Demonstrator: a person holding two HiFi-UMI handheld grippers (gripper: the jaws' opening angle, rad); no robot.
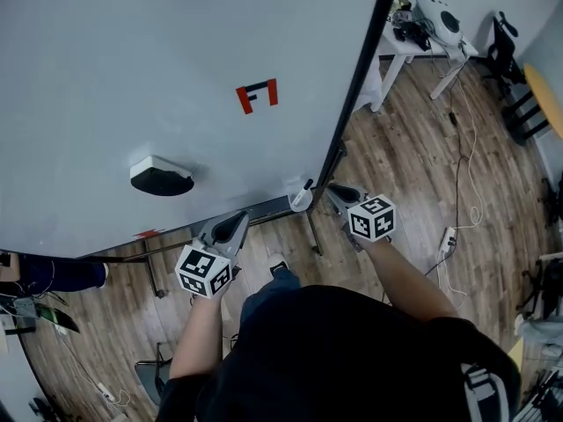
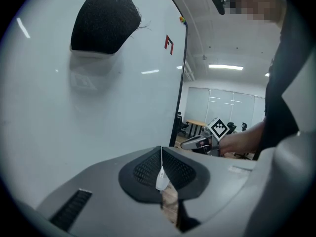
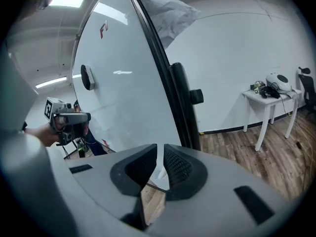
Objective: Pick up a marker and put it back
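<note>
A white marker [image 1: 302, 196] with a dark cap leans at the right end of the whiteboard's tray [image 1: 264, 209]. My right gripper [image 1: 332, 189] is just to its right, apart from it. Its jaws stand a narrow slit apart [image 3: 159, 147] with nothing pressed between the pads; the marker's white barrel [image 3: 160, 172] shows beyond them. My left gripper [image 1: 237, 219] points at the tray further left, and its jaws [image 2: 161, 149] meet in a thin line, empty. A small white thing [image 2: 161, 179] shows through the slit below; I cannot tell what it is.
A black-and-white eraser [image 1: 161, 177] sticks to the whiteboard [image 1: 132, 60], with a red mark [image 1: 257, 95] drawn above it. The board's dark frame [image 1: 356, 86] runs down the right. Behind it stands a white table [image 1: 413, 47] with gear, and cables and a power strip [image 1: 447, 238] lie on the wooden floor.
</note>
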